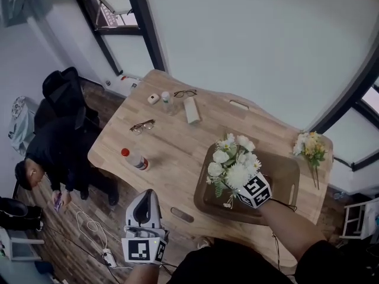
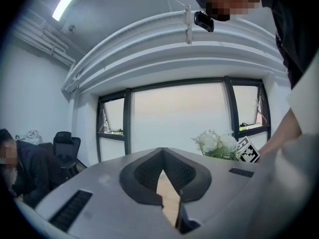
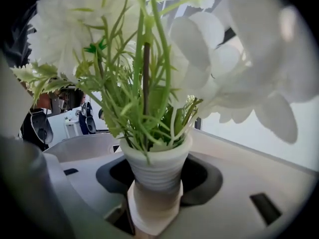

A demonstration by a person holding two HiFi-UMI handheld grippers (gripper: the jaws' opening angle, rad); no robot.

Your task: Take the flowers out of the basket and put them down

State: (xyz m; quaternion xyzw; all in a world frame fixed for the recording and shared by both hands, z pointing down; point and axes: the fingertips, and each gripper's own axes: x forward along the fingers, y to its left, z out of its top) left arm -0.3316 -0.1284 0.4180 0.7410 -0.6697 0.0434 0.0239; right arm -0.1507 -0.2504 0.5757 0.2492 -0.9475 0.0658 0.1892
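Observation:
A bunch of white flowers with green leaves stands over the brown basket on the wooden table. My right gripper is shut on its ribbed white handle, and the blooms fill the right gripper view above the jaws. A second bunch, yellow and white, lies on the table beyond the basket's right end. My left gripper hangs off the table's near edge. It is shut, its tips meeting with nothing between them.
On the table's left half lie a red-capped bottle, two pairs of glasses, a white box and a small dark piece. A person in black sits at the left by a chair. Windows run behind.

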